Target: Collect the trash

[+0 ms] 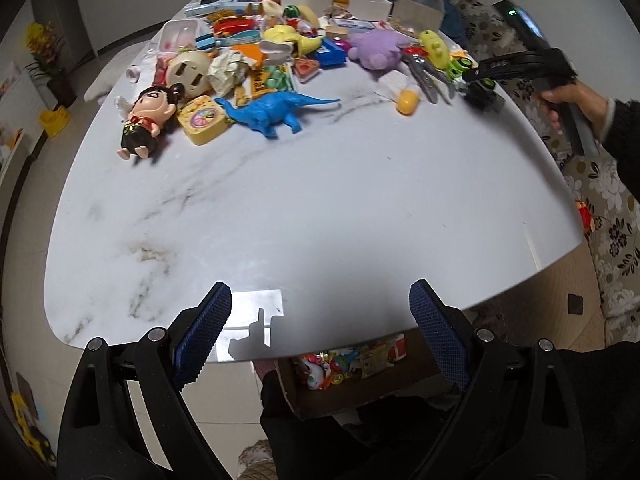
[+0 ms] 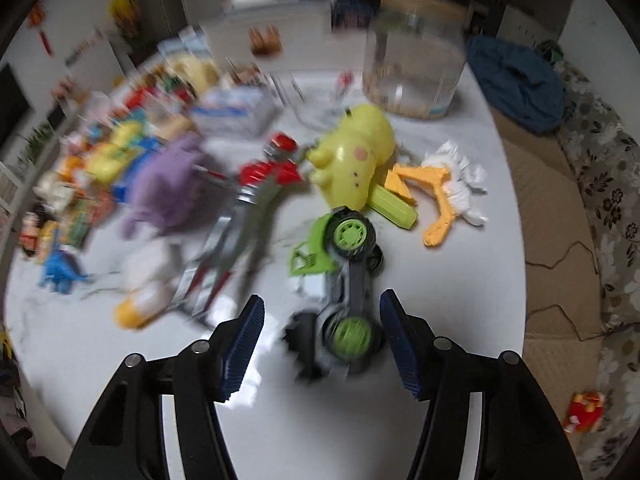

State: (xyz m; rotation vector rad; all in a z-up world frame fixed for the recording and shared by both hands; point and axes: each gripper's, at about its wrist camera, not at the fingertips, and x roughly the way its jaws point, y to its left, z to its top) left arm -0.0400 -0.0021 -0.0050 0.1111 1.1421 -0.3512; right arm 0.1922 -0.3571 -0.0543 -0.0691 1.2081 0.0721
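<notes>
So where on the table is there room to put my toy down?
The near half of the white table is bare, from the blue dinosaur down to the edge by the left hand-held gripper. The far half is crowded with toys, from the doll across to the glass jar.

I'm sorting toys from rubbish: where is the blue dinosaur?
In the left wrist view the blue dinosaur stands left of centre at the pile's near edge, right of the yellow toy clock.

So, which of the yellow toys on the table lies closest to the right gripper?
The yellow egg-shaped capsule, alone on bare marble near the scissors. The yellow-green animal toy and the yellow clock lie farther from the right gripper.
</notes>
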